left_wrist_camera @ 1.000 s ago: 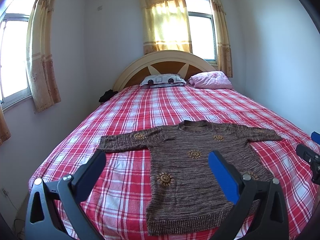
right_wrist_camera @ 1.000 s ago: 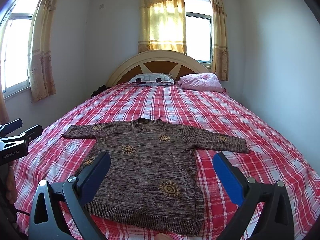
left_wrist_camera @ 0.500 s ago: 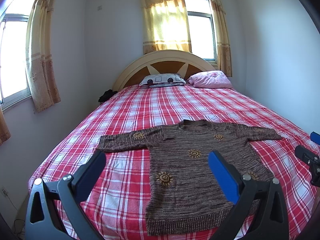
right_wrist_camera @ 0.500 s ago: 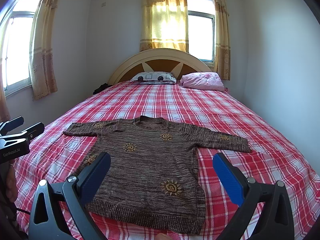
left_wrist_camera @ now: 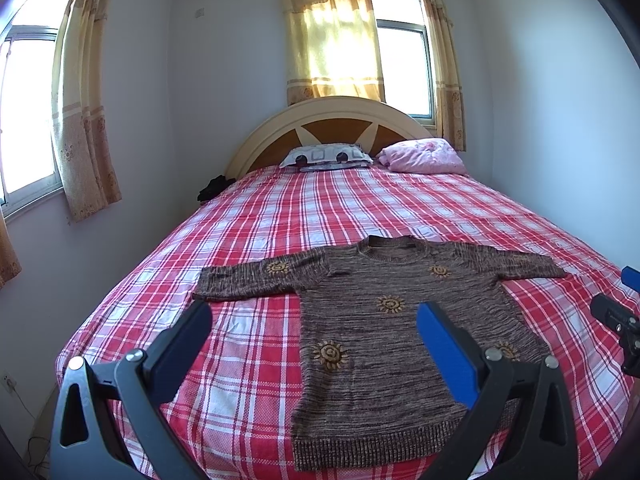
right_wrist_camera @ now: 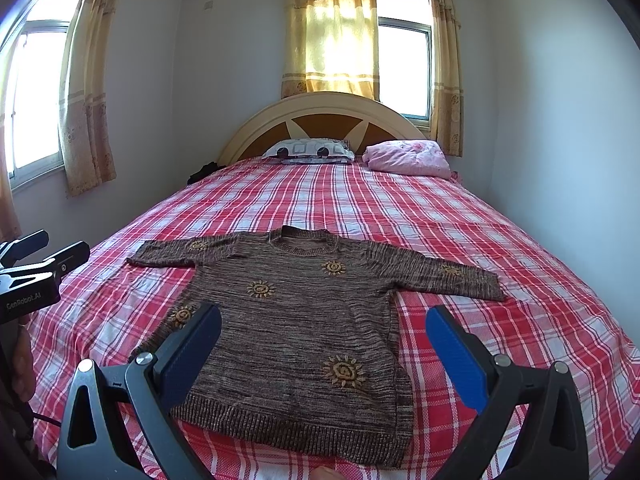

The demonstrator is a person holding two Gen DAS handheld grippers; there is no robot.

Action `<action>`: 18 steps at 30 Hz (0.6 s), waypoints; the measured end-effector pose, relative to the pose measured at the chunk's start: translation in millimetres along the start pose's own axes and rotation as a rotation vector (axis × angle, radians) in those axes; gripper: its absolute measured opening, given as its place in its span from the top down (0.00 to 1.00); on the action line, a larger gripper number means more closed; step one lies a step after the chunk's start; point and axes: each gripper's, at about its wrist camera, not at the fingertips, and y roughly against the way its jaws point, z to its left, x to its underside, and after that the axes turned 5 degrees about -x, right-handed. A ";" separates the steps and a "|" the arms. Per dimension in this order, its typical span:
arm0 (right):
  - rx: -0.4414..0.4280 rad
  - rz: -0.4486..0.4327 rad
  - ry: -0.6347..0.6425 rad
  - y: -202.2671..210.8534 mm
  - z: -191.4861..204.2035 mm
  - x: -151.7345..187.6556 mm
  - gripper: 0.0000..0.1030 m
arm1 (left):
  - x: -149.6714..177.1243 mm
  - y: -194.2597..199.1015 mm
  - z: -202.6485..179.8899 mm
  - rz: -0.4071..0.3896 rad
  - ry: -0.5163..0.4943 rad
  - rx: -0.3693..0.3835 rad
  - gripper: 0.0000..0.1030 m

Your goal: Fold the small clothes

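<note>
Sweater [left_wrist_camera: 400, 320], brown marled knit with yellow sun motifs, lies flat and face up on the red plaid bedspread [left_wrist_camera: 360, 208], near the foot of the bed; collar points toward the headboard [left_wrist_camera: 332, 120], ribbed hem toward the cameras. Both sleeves spread straight out to the sides. No fold made yet, by the look of it.

Left gripper [left_wrist_camera: 314, 328]: tongs released, spread wide, nothing between them, hovering above the sweater's hem end on its left-sleeve side. Right gripper [right_wrist_camera: 324, 332]: likewise released and empty, above the hem on the right-sleeve side. Neither touches the cloth.

Handling, as judged: soft, limp, fairly light knit; it will drape and sag rather than hold shape, and the loose weave may stretch or snag if pinched hard. Grippy surface, so it should drag on the bedspread rather than slide.

Likely holds: sleeve cuff [right_wrist_camera: 486, 284] and shoulder seam on one side for folding inward toward the collar line, or the two hem corners. Pinch a thick ribbed edge, both layers together.
</note>
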 end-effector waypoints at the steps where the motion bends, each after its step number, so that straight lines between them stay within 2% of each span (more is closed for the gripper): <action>1: -0.001 0.000 -0.001 0.4 -1.3 0.7 0.01 | 0.6 -0.4 -0.1 0.000 0.001 0.000 0.00; 10: -0.048 0.013 -0.021 -6.9 -9.9 6.1 0.01 | 4.7 -9.8 0.0 0.016 0.002 -0.007 0.00; 18: -0.072 0.084 -0.079 -42.3 -44.4 24.8 0.01 | 21.1 -50.0 -3.4 0.091 -0.019 -0.023 0.00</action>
